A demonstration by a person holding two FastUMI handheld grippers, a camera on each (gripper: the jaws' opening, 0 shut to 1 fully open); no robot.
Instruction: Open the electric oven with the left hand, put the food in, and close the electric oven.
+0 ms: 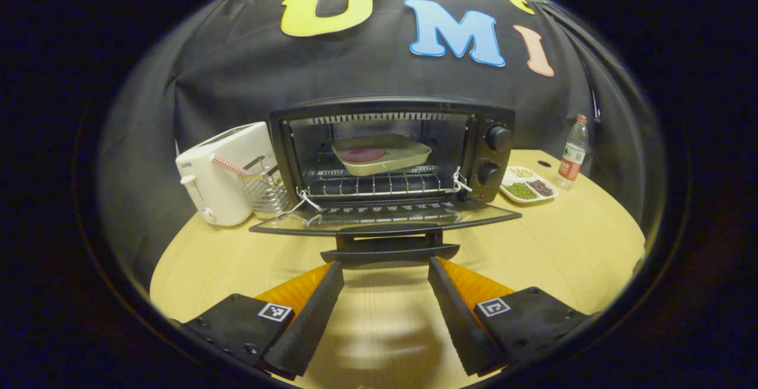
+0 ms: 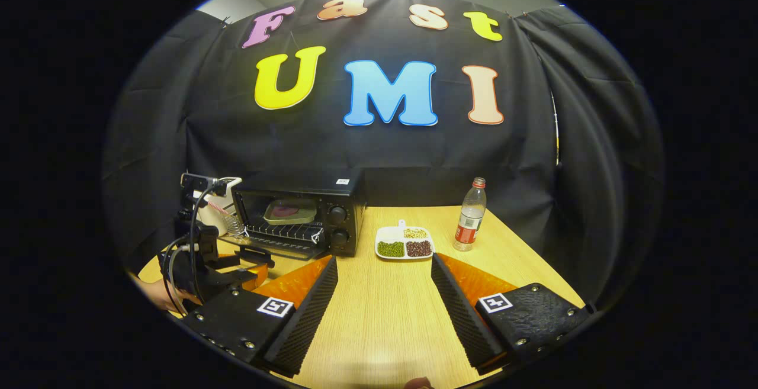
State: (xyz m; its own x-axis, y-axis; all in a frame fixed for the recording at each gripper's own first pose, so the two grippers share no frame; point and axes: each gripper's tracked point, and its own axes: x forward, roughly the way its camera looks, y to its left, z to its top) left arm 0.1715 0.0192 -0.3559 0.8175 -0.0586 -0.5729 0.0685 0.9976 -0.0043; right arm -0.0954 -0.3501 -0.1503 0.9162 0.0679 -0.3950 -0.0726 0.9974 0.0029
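Observation:
The black electric oven [image 1: 391,106] stands open, its glass door [image 1: 385,216] folded down flat toward me. Inside, on the wire rack, sits a beige tray [image 1: 408,161] holding a round reddish piece of food [image 1: 362,154]. My left gripper [image 1: 385,264] is open, its fingertips just short of the door's handle [image 1: 388,253] and holding nothing. In the right gripper view the oven [image 2: 349,199] is at the left with the tray [image 2: 289,212] inside, and the left gripper [image 2: 228,267] sits in front of the door. My right gripper [image 2: 384,260] hangs open over the table.
A white toaster [image 1: 219,179] and a small wire rack [image 1: 266,190] stand left of the oven. Right of it are a white divided plate of beans [image 1: 527,186] [image 2: 404,243] and a water bottle [image 1: 573,153] [image 2: 471,216]. A hand [image 2: 155,295] holds the left gripper.

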